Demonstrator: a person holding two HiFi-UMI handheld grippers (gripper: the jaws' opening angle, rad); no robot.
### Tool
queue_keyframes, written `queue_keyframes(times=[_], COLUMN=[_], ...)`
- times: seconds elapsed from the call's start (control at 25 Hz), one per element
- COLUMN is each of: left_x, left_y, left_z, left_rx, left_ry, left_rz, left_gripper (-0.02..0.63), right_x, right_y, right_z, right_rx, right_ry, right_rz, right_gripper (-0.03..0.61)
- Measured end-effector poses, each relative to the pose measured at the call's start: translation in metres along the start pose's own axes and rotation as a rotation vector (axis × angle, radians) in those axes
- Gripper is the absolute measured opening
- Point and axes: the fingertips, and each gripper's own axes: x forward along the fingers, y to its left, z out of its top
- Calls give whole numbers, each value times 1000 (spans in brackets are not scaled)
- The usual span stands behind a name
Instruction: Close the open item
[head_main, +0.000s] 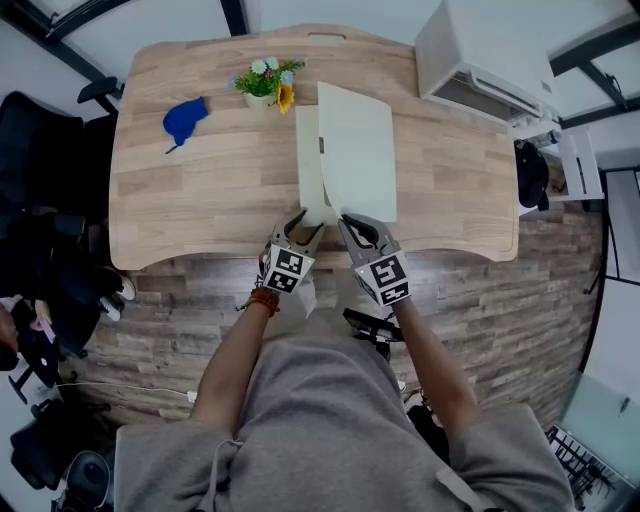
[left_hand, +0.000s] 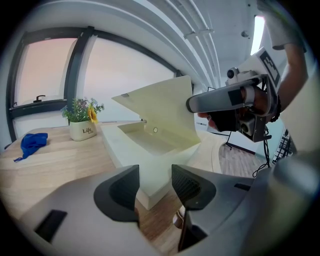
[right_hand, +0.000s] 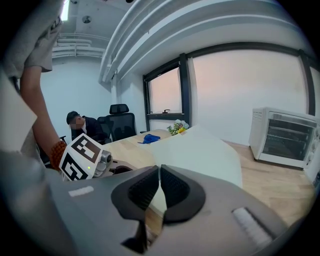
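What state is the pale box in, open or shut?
Open: the box shows its hollow inside, and its lid stands tilted up.

Box (head_main: 308, 165), inside mostly covered by its raised lid (head_main: 358, 150) in the head view, near corner masked by the left tongs (left_hand: 154, 186) in the left gripper view; oven (right_hand: 282, 137), cut off at the right gripper view's right edge.
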Motion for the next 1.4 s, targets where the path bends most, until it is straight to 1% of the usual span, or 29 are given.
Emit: queue_keyframes(times=[0.44, 0.64, 0.68, 0.76, 0.8, 0.88, 1.04, 1.24, 1.4], left_x=[0, 2, 1, -3, -5, -9, -11, -10, -9], left_y=[0, 0, 1, 1, -1, -5, -3, 1, 0], left_z=[-1, 1, 1, -2, -4, -8, -12, -21, -22], left_rx=[8, -9, 1, 50, 74, 89, 70, 36, 21], left_ry=[-2, -1, 7, 21, 23, 18, 16, 44, 47], left_rz=[1, 1, 0, 2, -4, -26, -25, -28, -26], left_gripper=[192, 193, 196, 196, 204, 235, 235, 235, 235], right_x=[7, 12, 14, 17, 18, 19, 22, 26, 27], right_y=[7, 8, 8, 10, 11, 11, 12, 16, 17], right_z=[-11, -20, -21, -25, -26, -27, -29, -35, -37], right_rx=[-5, -15, -22, -32, -32, -30, -30, -33, -30], right_ry=[42, 74, 82, 96, 101, 105, 117, 147, 162], right_rz=[30, 39, 41, 47, 50, 55, 64, 81, 93], right_gripper=[21, 25, 25, 25, 25, 25, 26, 28, 28])
